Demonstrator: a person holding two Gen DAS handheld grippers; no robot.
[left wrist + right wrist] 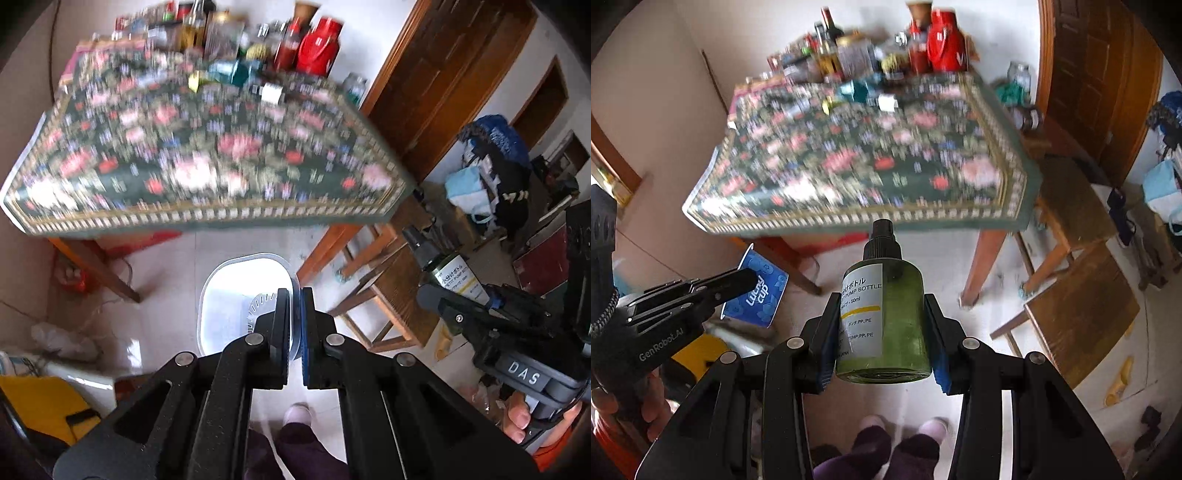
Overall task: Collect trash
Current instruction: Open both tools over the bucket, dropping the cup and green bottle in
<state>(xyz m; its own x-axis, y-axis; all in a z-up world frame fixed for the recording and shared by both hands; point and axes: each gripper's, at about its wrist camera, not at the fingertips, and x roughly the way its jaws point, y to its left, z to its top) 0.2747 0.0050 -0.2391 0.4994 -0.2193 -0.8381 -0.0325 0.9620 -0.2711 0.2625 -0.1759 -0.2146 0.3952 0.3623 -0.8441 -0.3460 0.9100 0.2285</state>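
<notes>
In the left wrist view my left gripper (295, 297) is shut on the thin wall of a paper cup (229, 295), whose white inside faces the camera. The right wrist view shows the same cup (759, 295) from outside: blue, printed "Lucky cup", pinched at its rim by the left gripper (744, 280). My right gripper (882, 306) is shut on a green pump bottle (897, 325) with a black spray cap and a white label. That bottle (452, 273) appears in the left wrist view too, upright in the right gripper (461, 295). Both grippers hang over the floor in front of the table.
A table under a floral cloth (868, 166) stands ahead, blurred, with bottles, jars and a red flask (943, 40) along its back. Wooden stools (1082, 310) stand to the right, near a brown door (1108, 74). The person's slippered feet (871, 424) are below. A yellow object (40, 406) lies at the lower left.
</notes>
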